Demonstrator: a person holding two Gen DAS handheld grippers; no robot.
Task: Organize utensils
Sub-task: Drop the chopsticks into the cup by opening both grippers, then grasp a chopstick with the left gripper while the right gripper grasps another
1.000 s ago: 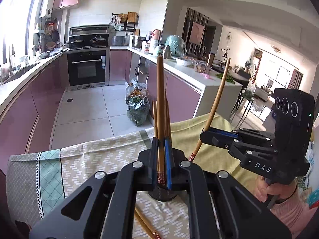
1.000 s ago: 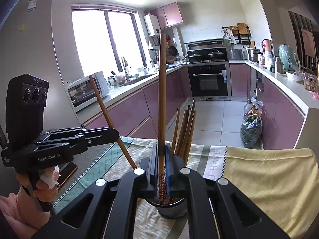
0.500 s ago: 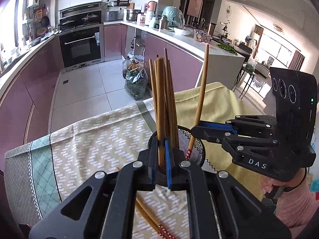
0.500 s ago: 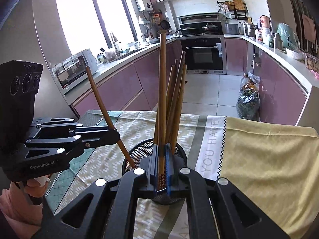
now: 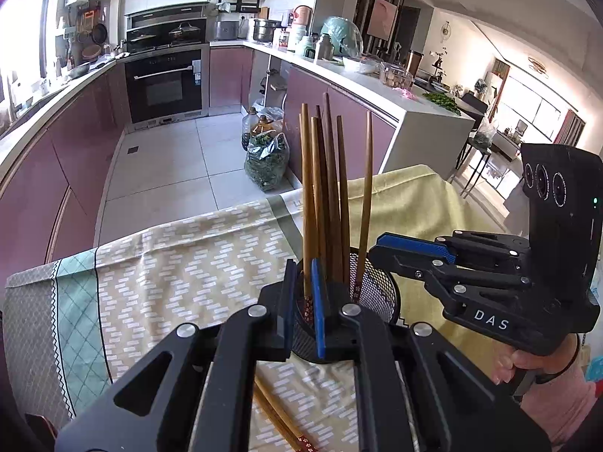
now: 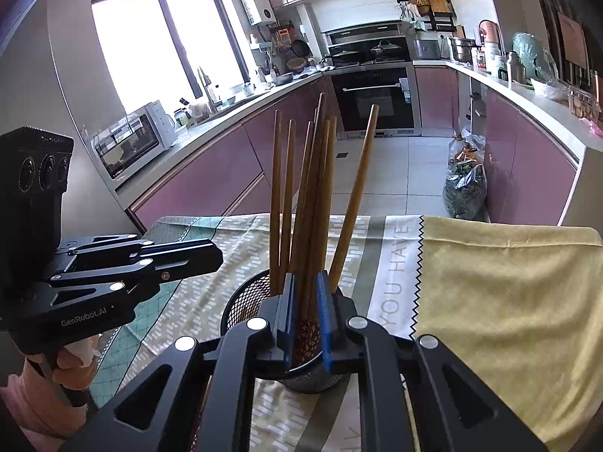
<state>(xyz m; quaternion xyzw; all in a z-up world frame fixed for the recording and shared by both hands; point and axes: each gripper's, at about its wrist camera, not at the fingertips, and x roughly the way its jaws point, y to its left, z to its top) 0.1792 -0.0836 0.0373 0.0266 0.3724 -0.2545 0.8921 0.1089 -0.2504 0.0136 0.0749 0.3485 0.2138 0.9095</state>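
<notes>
Black mesh cup (image 5: 380, 293) stands upright on the patterned cloth (image 5: 196, 263) covering the desk; taken as the landmark. Inside the cup: a bundle of wooden chopsticks (image 5: 331, 196), mostly upright, one leaning out toward the far rim.

Left gripper (image 5: 301, 301) sits at the cup's near rim, pads drawn close together, one chopstick (image 5: 307, 203) between them with its lower end down in the cup; whether the pads still press on it cannot be told.

Right gripper (image 6: 305, 309) is over the cup's near rim in its own view, jaws opening, a patterned-tipped chopstick (image 6: 309, 324) between the blue pads with gaps showing at either side.

Two more chopsticks (image 5: 279, 422) lie flat on the cloth, on the near side of the cup, under the left gripper.

Yellow cloth (image 6: 505, 301) lies right of the cup.
</notes>
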